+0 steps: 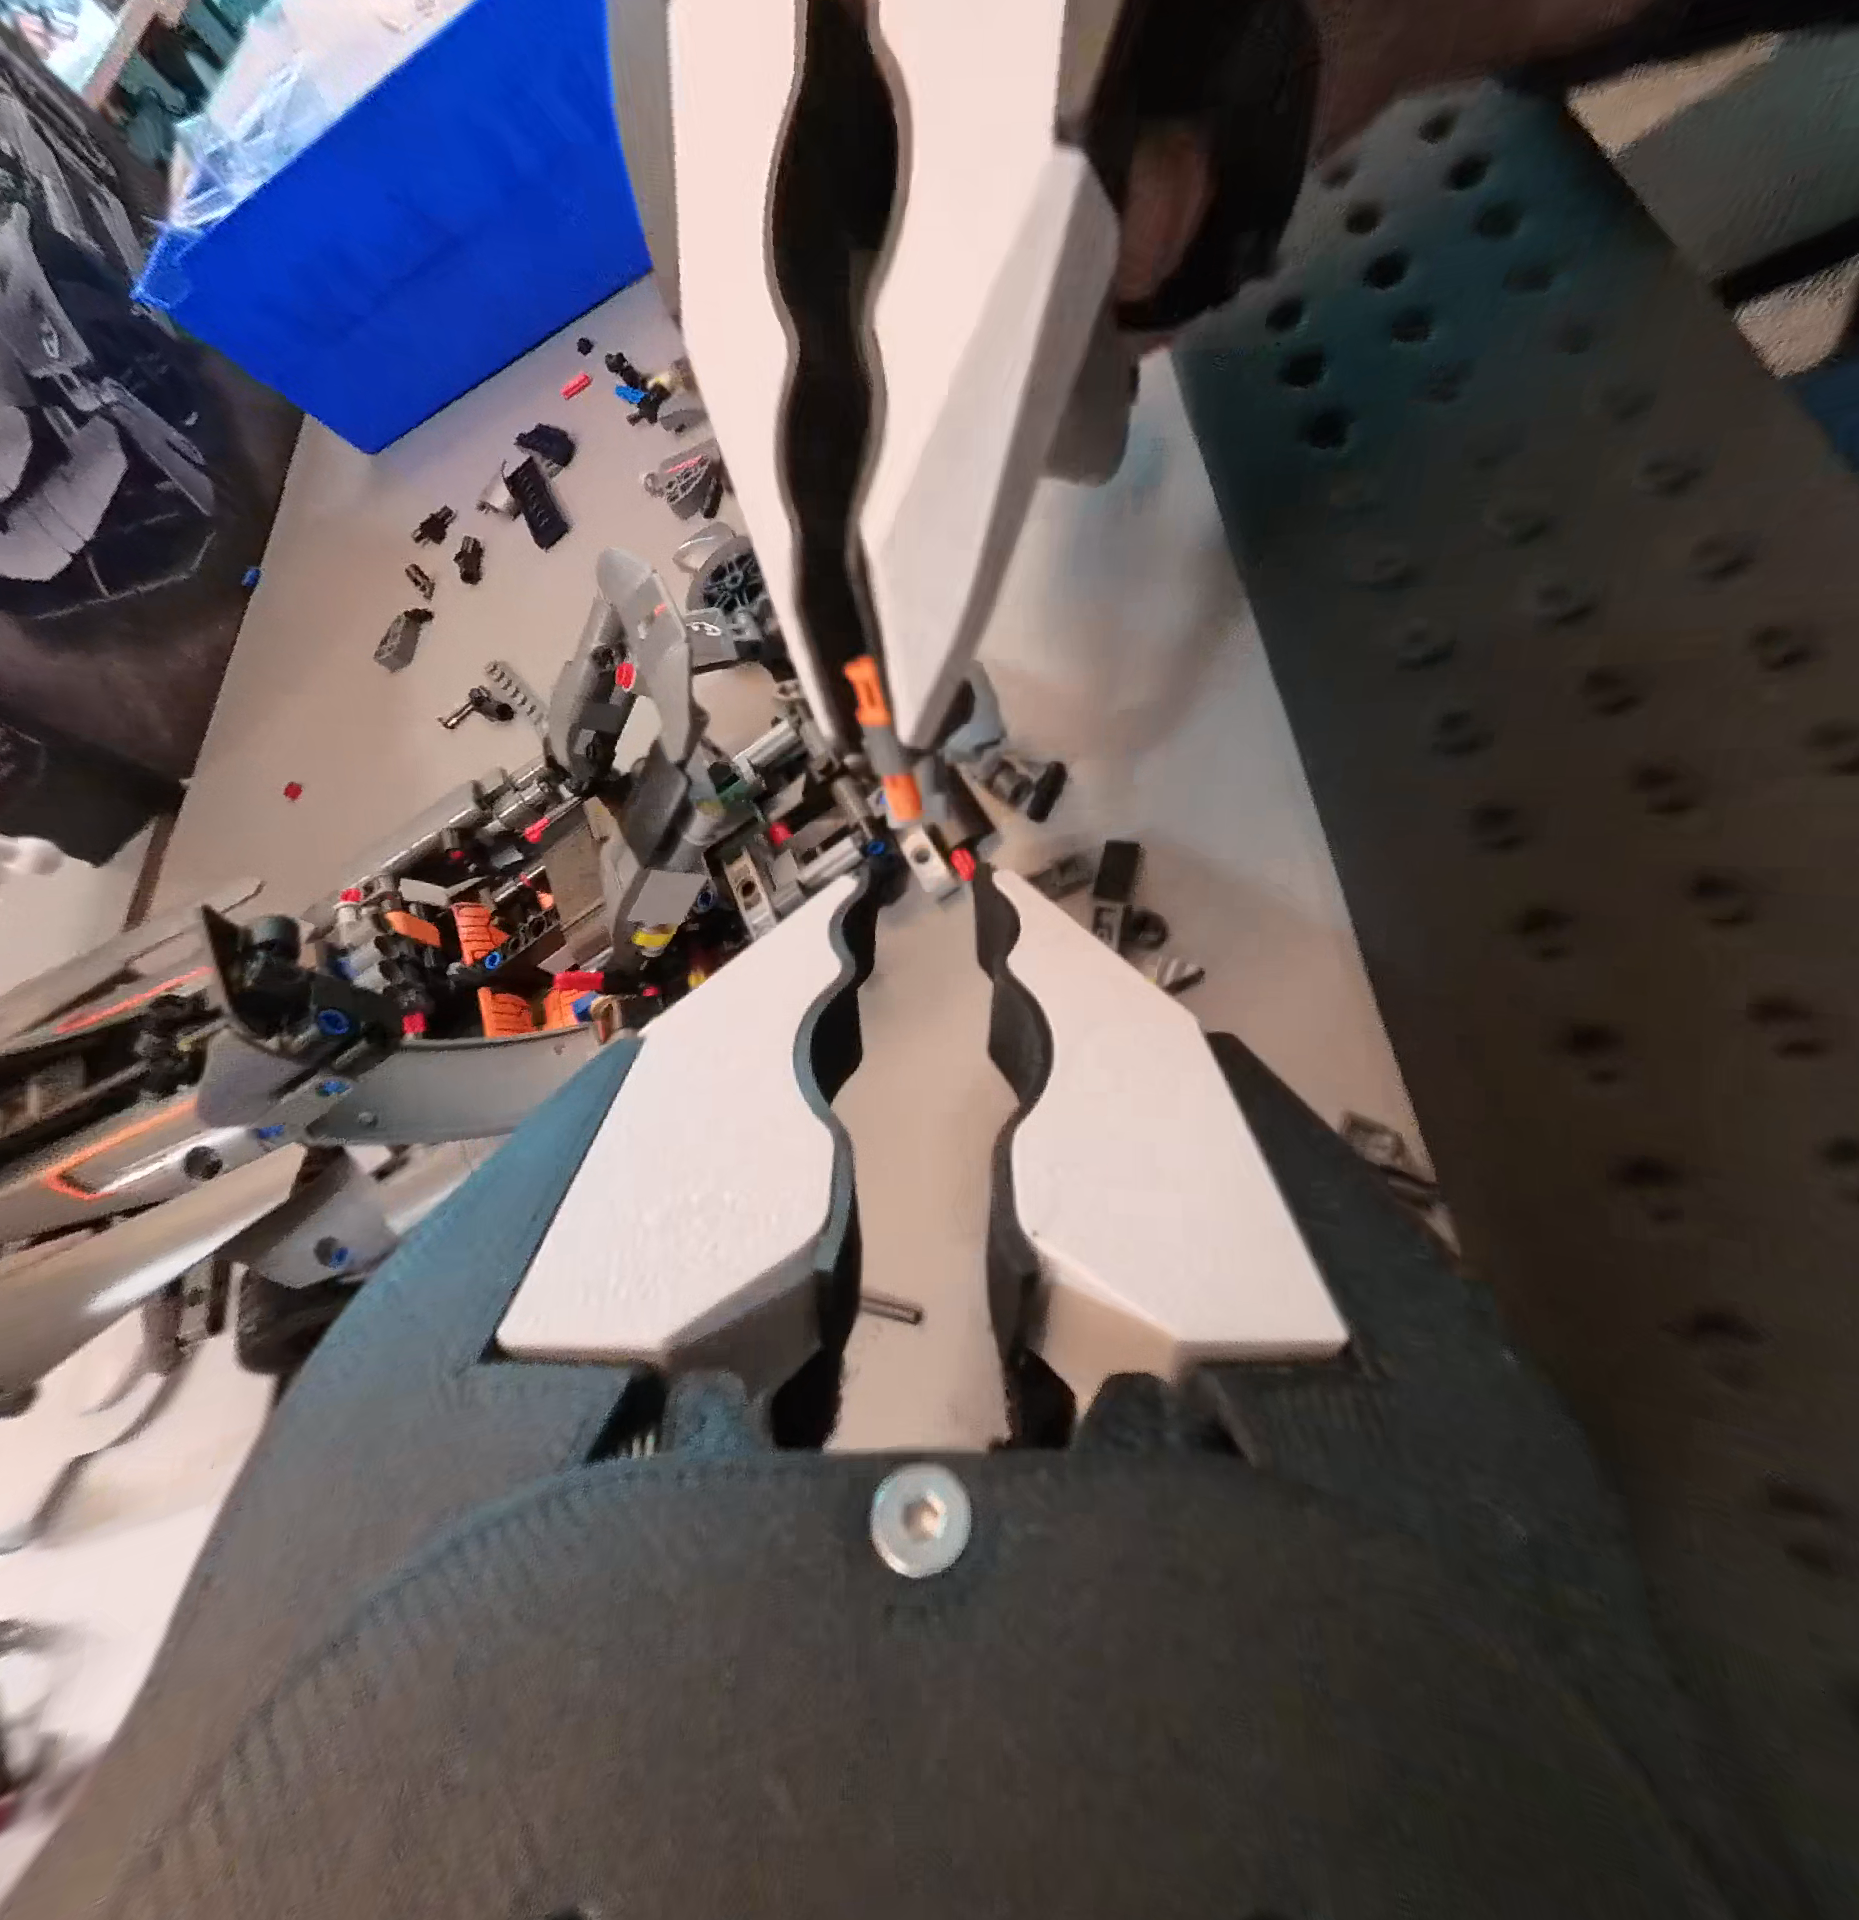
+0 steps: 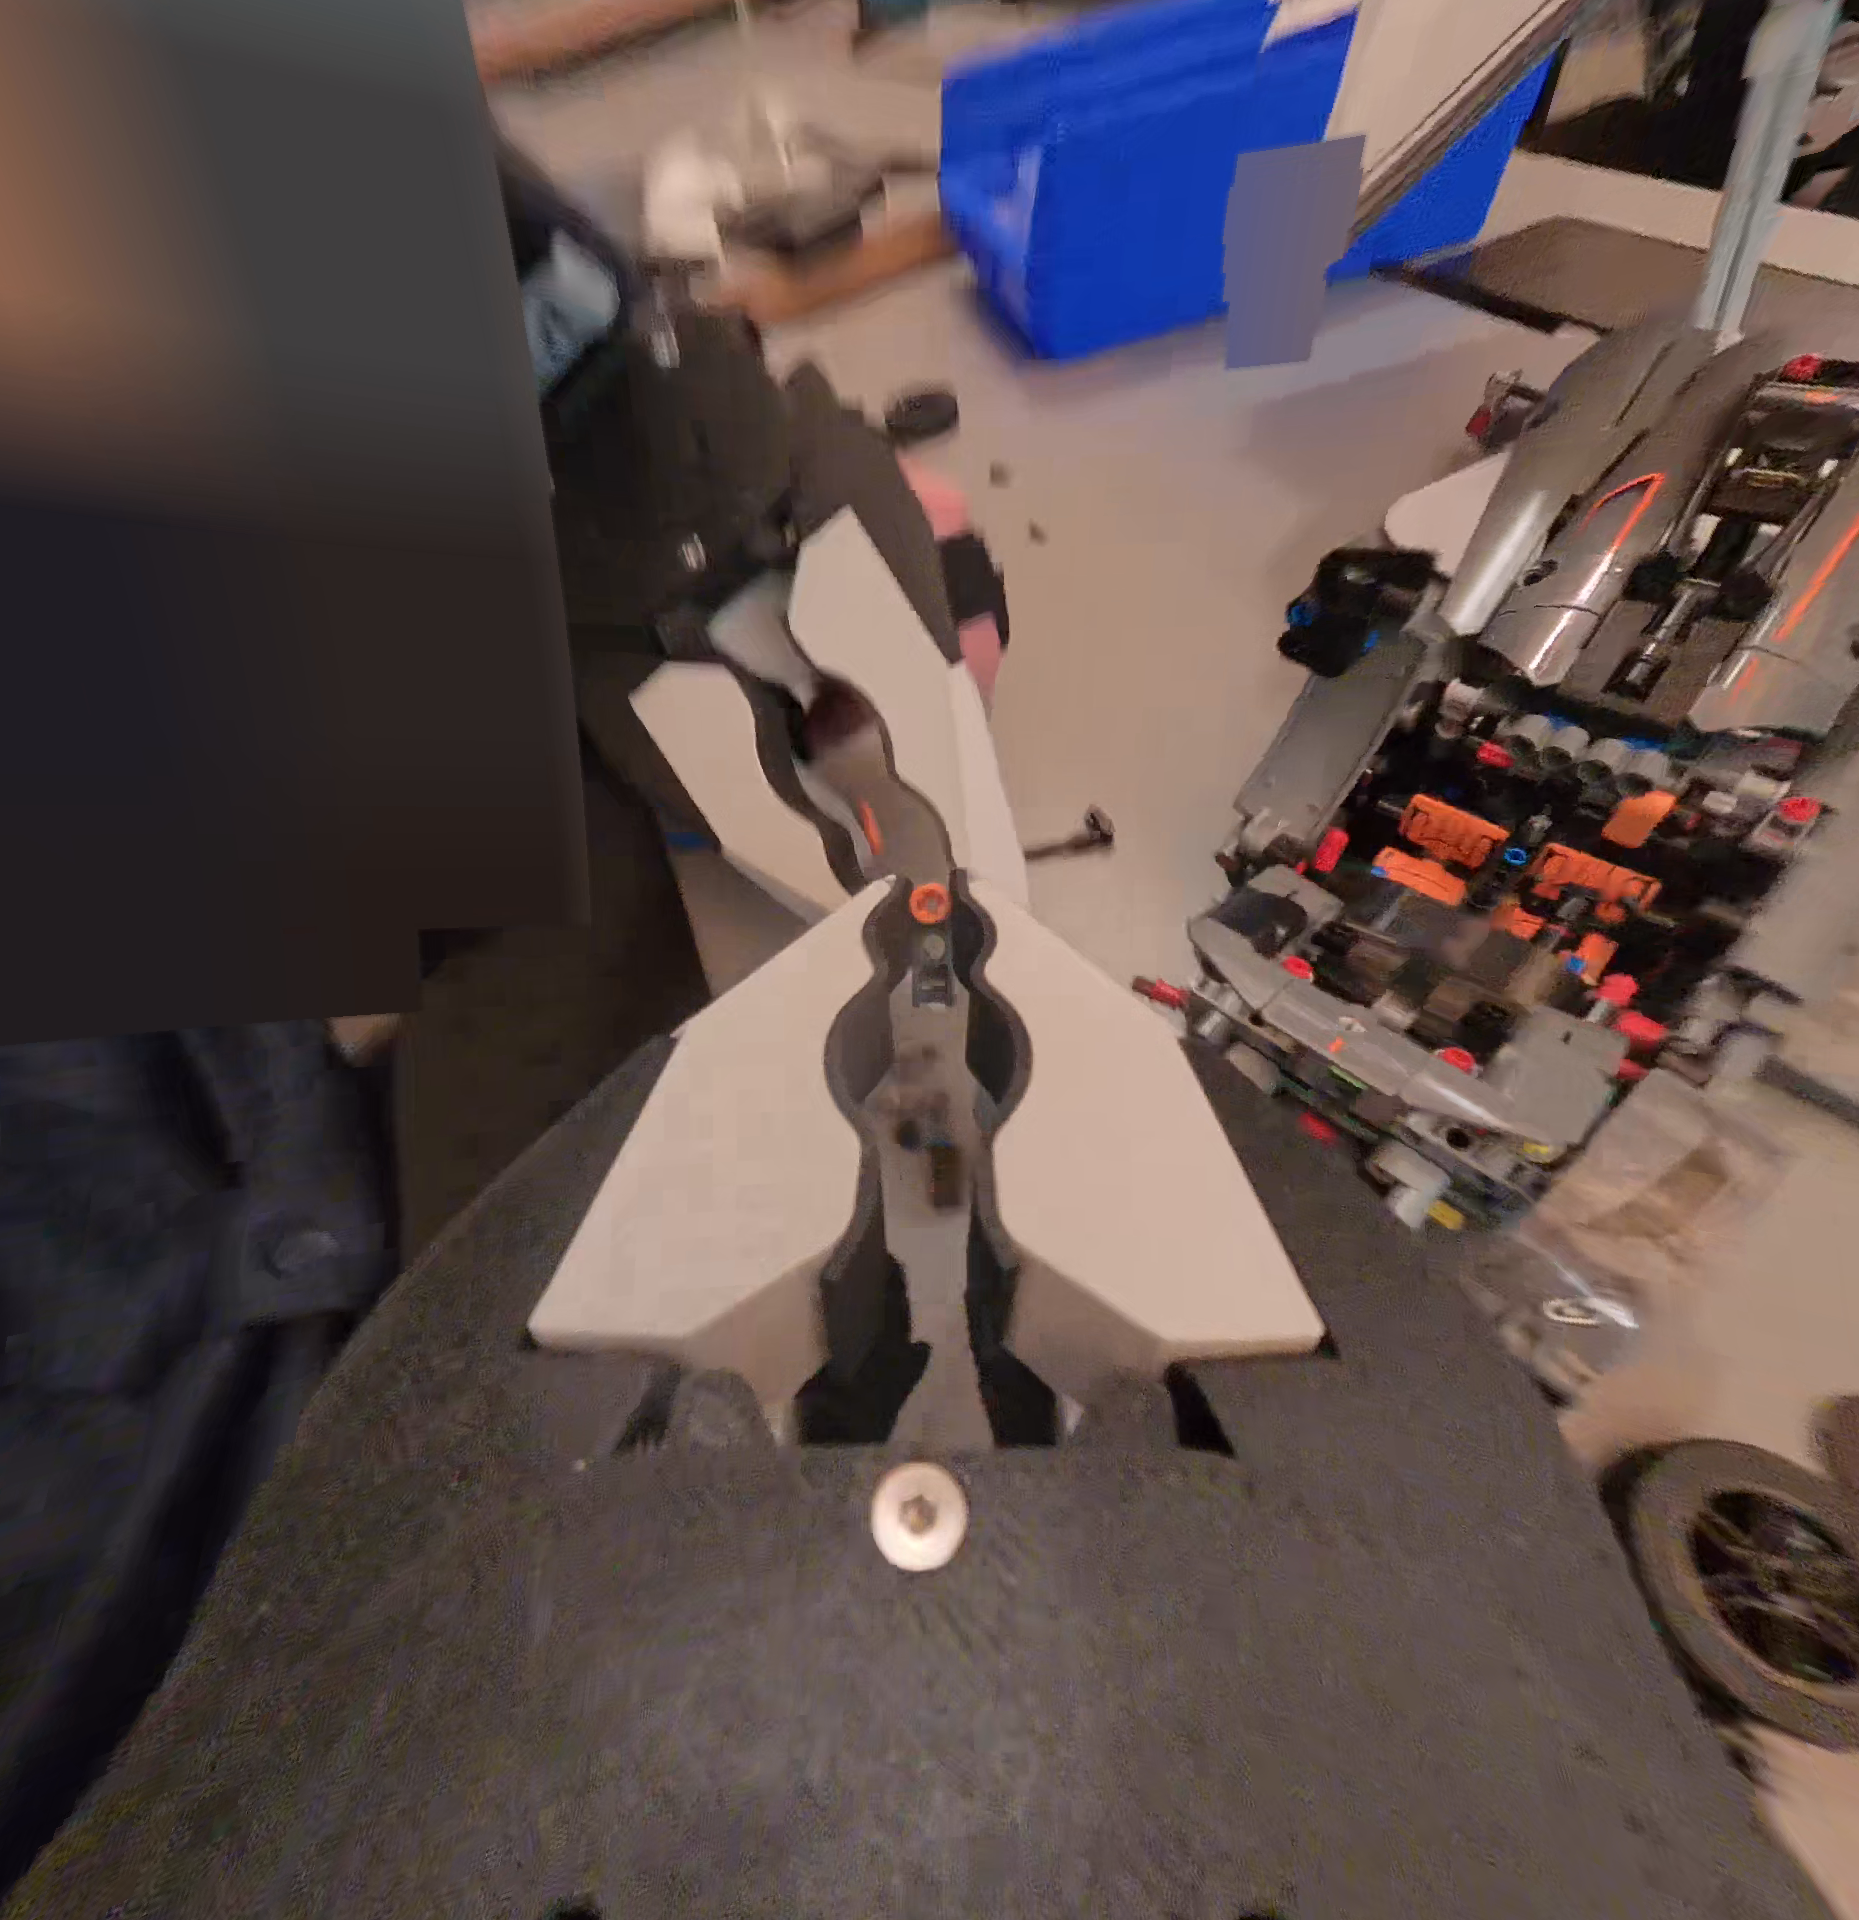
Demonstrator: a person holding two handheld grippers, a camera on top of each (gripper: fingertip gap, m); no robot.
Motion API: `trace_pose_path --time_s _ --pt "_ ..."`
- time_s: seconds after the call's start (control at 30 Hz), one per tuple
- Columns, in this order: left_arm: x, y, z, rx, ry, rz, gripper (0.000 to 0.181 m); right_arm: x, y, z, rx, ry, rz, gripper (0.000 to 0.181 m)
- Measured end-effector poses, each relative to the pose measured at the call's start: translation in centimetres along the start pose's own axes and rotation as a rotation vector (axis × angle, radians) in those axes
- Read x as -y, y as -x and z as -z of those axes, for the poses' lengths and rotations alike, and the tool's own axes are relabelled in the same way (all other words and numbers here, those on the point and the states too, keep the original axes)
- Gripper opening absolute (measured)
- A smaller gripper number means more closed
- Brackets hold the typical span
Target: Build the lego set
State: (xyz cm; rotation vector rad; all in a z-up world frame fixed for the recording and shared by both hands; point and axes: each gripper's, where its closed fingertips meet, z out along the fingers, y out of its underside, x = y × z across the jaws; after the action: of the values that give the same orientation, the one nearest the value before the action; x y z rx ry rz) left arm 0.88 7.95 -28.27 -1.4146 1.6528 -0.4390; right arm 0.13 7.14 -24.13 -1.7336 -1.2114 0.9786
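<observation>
A partly built grey and orange lego car [image 1: 468, 935] lies on the white table, and it also shows in the right wrist view [image 2: 1527, 831]. My right gripper [image 2: 925, 888] is shut on a thin grey stick piece with orange ends [image 2: 927, 902], seen end-on. In the left wrist view this gripper [image 1: 871, 717] comes down from the top and holds the stick piece [image 1: 883, 748] over the car's end. My left gripper [image 1: 933, 881] is narrowly open just below the stick's lower end. A small light grey piece [image 1: 933, 864] shows in its gap. In the right wrist view the left gripper [image 2: 904, 868] meets mine tip to tip.
A blue bin [image 1: 405, 229] stands at the table's far side, also in the right wrist view [image 2: 1112, 177]. Several loose dark pieces [image 1: 530, 488] lie between the bin and the car. A black wheel [image 2: 1777, 1579] lies at the lower right. A dark printed box [image 1: 73, 416] stands at the left. Spacing between my two grippers at the tips: around 4 cm. The left tips stand about 15 cm off the black wheel [image 2: 1777, 1579]. It turns up in the left wrist view [image 1: 733, 575] as well.
</observation>
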Motion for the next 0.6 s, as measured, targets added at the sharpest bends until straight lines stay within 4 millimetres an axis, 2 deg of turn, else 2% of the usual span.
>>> trace_pose_path --time_s 0.1,0.2,0.33,0.4,0.43,0.6 --pt "1.0 -0.1 0.2 -0.052 -0.071 0.104 0.020 2.0 -0.2 0.9 0.095 -0.174 -0.189 0.004" --pt "2.1 -0.1 0.7 -0.103 -0.139 0.194 0.025 2.8 0.1 1.0 0.159 -0.256 -0.265 0.005" --pt "3.7 -0.4 1.4 -0.165 -0.223 0.266 0.023 3.4 0.9 0.2 0.209 -0.298 -0.292 0.004" --pt "4.2 -0.6 1.6 -0.195 -0.255 0.297 0.016 3.5 1.5 -0.1 0.224 -0.303 -0.275 0.004" --pt "4.3 -0.8 1.8 -0.213 -0.271 0.308 0.008 3.5 1.7 -0.2 0.227 -0.303 -0.263 0.004" --pt "4.5 -1.1 2.2 -0.271 -0.301 0.343 0.006 3.6 2.1 -0.2 0.206 -0.282 -0.208 0.005"
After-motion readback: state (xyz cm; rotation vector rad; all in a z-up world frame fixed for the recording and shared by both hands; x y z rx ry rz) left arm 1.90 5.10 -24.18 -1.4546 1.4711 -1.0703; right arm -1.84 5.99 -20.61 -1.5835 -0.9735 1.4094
